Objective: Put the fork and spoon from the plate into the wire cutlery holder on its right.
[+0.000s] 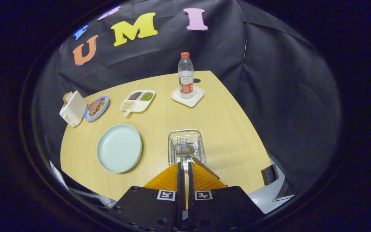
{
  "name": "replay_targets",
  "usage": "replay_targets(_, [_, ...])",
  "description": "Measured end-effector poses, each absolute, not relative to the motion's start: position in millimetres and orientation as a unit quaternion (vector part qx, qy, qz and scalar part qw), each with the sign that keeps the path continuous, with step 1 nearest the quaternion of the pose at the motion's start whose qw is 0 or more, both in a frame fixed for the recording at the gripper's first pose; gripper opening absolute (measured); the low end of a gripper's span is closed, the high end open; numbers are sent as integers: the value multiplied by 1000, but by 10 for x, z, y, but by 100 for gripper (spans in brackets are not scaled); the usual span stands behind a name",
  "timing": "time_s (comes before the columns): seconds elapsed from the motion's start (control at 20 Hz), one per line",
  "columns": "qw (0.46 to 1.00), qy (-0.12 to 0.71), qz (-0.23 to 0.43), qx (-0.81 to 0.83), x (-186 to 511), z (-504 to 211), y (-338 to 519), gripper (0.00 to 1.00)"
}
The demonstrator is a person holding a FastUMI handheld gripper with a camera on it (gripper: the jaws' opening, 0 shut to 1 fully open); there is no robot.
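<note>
Orange fingers (201, 180) of the gripper (184, 175) stand almost together, a thin gap between them; whether they pinch a handle there I cannot tell. Just ahead of them sits the wire holder (172, 141), with the fork (181, 144) and the spoon (189, 150) both inside it, heads up toward the far side. One handle slants out over the holder's near corner, beside the right finger. Left of the holder lies the plate (119, 148), bare. By my reading the last placing is done or nearly so. Next comes letting go, if anything is held, and drawing straight back without snagging the wire rim.
</note>
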State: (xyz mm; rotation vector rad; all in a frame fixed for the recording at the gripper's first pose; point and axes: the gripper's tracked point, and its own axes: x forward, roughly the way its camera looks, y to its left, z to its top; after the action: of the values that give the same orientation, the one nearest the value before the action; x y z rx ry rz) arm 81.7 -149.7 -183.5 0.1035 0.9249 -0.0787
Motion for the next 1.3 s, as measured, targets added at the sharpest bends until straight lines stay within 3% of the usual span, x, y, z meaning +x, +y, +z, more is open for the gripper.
replay_targets(0.1, [894, 443, -42, 51, 817, -1822, -1498, 8])
replay_targets(0.25, [898, 433, -50, 50, 822, -1788, -1529, 23])
replay_targets(0.35, [903, 424, -55, 47, 822, -1758, -1550, 23])
replay_targets(0.4, [906, 418, -58, 45, 825, -1730, -1553, 29])
replay_targets(0.5, [910, 407, -54, 48, 813, -1650, -1499, 29])
replay_targets(0.55, [915, 398, -53, 51, 822, -1586, -1471, 34])
replay_targets(0.7, [931, 358, -51, 53, 836, -1370, -1333, 52])
replay_targets(0.8, [943, 325, -51, 51, 856, -1213, -1211, 59])
replay_targets(1.1, [969, 242, -35, 43, 754, -866, -690, 77])
replay_targets(1.3, [981, 185, -46, 30, 632, -721, -388, 82])
